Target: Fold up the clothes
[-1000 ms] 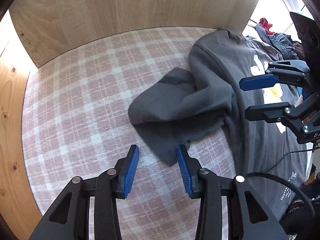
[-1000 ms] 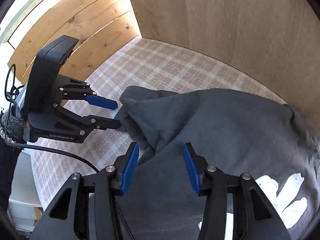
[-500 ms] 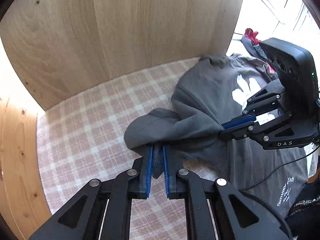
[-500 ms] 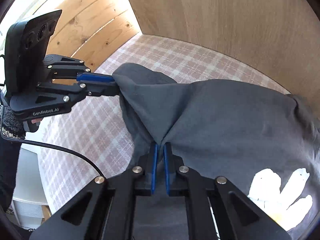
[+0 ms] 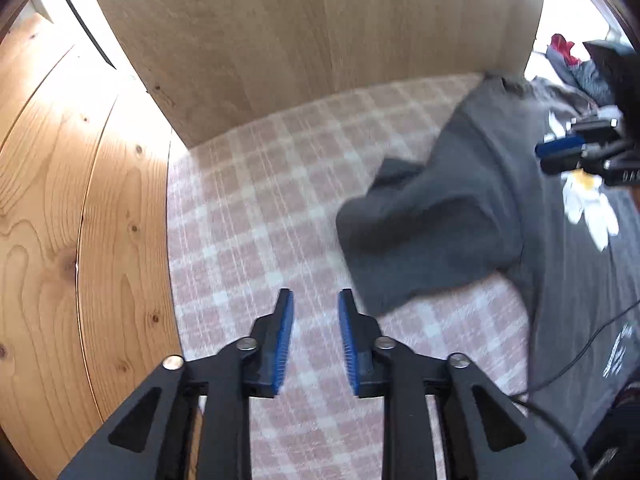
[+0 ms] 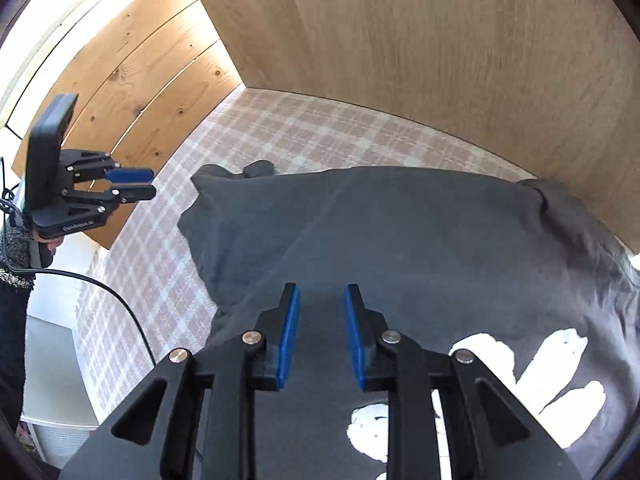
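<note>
A dark grey T-shirt [image 6: 420, 240] with a white flower print [image 6: 520, 380] lies on the pink checked cloth [image 5: 260, 220]. Its sleeve [image 5: 420, 240] is spread out flat to the left of the body. My left gripper [image 5: 314, 312] hovers open over bare cloth just left of the sleeve's lower corner, holding nothing. From the right wrist view the left gripper [image 6: 150, 184] hangs apart from the shirt, beyond the sleeve. My right gripper [image 6: 320, 308] is open above the shirt's chest, nothing between its pads. In the left wrist view the right gripper [image 5: 544, 160] shows blurred at the right edge.
Wooden panels [image 5: 320, 32] wall the cloth at the back, and pine boards [image 5: 80, 200] on the left. More clothes [image 5: 572, 64] are piled at the far right. A black cable [image 6: 120, 300] trails from the left gripper. A sleeve of the person's arm [image 6: 12, 248] is at the left edge.
Both grippers were shut on the lifted sleeve fabric half a second ago; both have let go and opened. The sleeve now lies spread flat. The left gripper drew back leftwards.
</note>
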### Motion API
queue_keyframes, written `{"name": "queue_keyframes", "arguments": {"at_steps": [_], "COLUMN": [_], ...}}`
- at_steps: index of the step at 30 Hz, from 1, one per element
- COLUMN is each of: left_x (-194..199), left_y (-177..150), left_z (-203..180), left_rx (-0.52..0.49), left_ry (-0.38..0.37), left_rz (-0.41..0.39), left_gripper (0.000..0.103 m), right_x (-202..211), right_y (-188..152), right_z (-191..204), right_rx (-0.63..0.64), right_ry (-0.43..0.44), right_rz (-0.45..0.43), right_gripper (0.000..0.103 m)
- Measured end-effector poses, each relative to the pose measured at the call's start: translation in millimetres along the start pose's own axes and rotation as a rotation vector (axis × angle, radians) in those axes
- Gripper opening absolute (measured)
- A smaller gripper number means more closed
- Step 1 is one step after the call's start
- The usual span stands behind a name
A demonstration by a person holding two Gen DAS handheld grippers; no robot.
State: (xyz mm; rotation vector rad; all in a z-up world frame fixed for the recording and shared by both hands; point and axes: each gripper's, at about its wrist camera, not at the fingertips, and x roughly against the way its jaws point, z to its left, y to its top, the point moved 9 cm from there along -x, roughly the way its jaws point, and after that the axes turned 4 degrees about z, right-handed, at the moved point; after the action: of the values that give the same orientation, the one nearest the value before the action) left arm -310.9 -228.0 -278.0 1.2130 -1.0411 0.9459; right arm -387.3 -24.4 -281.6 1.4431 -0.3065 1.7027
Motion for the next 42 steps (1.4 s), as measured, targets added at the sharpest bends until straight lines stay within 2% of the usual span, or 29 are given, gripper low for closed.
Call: {"name": "queue_keyframes", "arguments": {"at_steps": [1,4,7,12,14,16,18,19,20,23,26,28,31,33,35,38,39,42], "left_x": [-1,-17,-35,-64,-71,-75,-76,-75,-73,-61,-22,8,42,46,36,12,8,-1], "left_y": [12,45,69,82,80,77,77,77,77,77,74,69,54,48,42,35,36,42], "left_z": [-1,-19,-36,-65,-76,-84,-90,-92,-94,-96,-90,-77,-61,-43,-26,10,20,25], "left_rx": [0.011,-0.012,-0.053,-0.155,-0.195,-0.225,-0.237,-0.241,-0.237,-0.187,-0.076,0.003,0.042,0.035,0.039,0.104,0.140,0.226], "left_ry": [-0.021,-0.071,-0.068,-0.079,-0.075,-0.080,-0.081,-0.082,-0.084,-0.102,-0.184,-0.201,-0.211,-0.145,-0.053,0.154,0.154,0.050], "left_rz": [-0.016,-0.025,-0.021,0.027,0.045,0.050,0.046,0.038,0.028,-0.012,-0.115,-0.174,-0.188,-0.154,-0.110,-0.057,-0.067,-0.089], "left_gripper": [0.039,0.039,0.039,0.039,0.035,0.018,0.012,0.005,0.005,0.004,0.004,0.004,0.004,0.005,0.005,0.005,0.007,0.012], "right_x": [-2,-5,-4,0,3,3,1,-1,-2,-7,-9,-10,-10,-9,-7,0,2,10], "right_y": [5,16,25,33,36,39,40,39,39,31,22,15,7,6,8,15,17,29], "right_z": [-2,-12,-23,-38,-45,-49,-53,-54,-55,-62,-76,-87,-100,-104,-105,-96,-92,-78], "right_rx": [0.012,0.059,0.085,0.127,0.125,0.108,0.092,0.088,0.084,0.083,0.082,0.064,0.065,0.068,0.058,0.076,0.084,0.114], "right_ry": [-0.009,-0.069,-0.119,-0.149,-0.157,-0.150,-0.151,-0.151,-0.152,-0.175,-0.241,-0.263,-0.299,-0.302,-0.302,-0.303,-0.295,-0.265], "right_rz": [0.000,-0.005,-0.011,-0.011,-0.019,-0.024,-0.024,-0.022,-0.018,-0.006,-0.002,0.006,0.011,0.005,0.008,-0.016,-0.030,-0.063], "right_gripper": [0.023,0.030,0.031,0.036,0.036,0.037,0.037,0.037,0.037,0.037,0.037,0.037,0.040,0.047,0.047,0.047,0.047,0.047]}}
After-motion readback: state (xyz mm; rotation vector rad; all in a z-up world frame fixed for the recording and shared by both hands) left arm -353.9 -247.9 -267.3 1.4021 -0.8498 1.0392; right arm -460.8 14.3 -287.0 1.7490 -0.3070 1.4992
